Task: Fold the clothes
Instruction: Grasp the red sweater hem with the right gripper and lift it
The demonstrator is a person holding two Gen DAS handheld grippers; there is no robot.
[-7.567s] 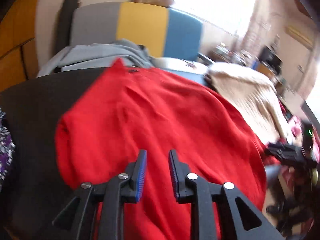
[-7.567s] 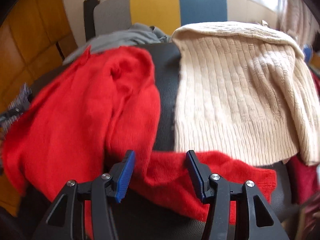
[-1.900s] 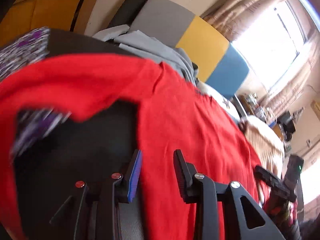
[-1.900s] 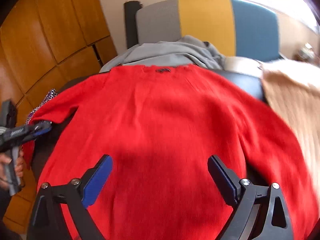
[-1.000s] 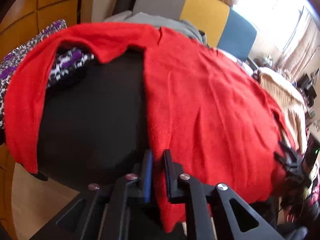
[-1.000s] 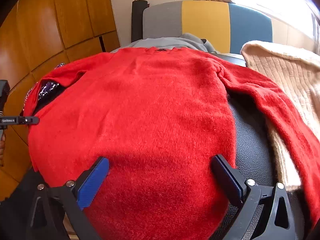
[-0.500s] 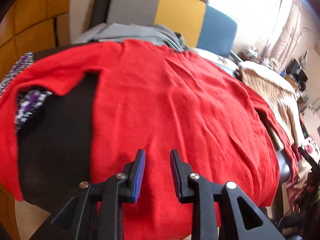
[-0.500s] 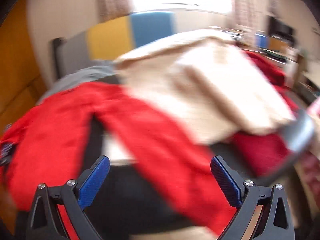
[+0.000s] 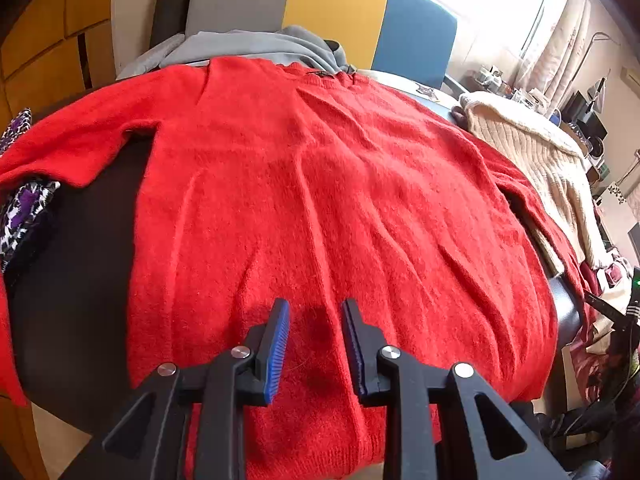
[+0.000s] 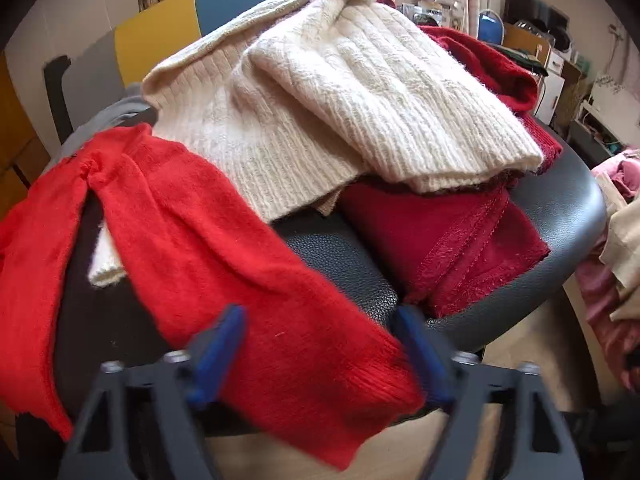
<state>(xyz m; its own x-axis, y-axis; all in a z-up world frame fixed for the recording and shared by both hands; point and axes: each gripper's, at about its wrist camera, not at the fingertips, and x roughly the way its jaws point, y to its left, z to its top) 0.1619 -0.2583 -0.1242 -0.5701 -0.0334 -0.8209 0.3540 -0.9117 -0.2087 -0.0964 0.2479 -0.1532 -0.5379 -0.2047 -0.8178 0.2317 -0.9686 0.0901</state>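
Observation:
A bright red sweater (image 9: pixel 328 208) lies spread flat on a black leather surface (image 9: pixel 80 264), collar at the far end. My left gripper (image 9: pixel 314 320) is open and empty just above the sweater's hem. In the right wrist view the sweater's right sleeve (image 10: pixel 248 272) runs toward me over the black surface (image 10: pixel 344 264). My right gripper (image 10: pixel 320 340) is open, its blurred jaws either side of the sleeve cuff, not closed on it.
A cream knit sweater (image 10: pixel 340 100) lies on a dark red garment (image 10: pixel 440 232) at the right; it also shows in the left wrist view (image 9: pixel 532 160). A grey garment (image 9: pixel 256 46) lies behind the collar. A purple patterned cloth (image 9: pixel 20 208) sits under the left sleeve.
My left gripper opened after being nearly shut a second ago and now hovers over the hem. My right gripper swung right from the sweater body to the right sleeve and its jaws narrowed.

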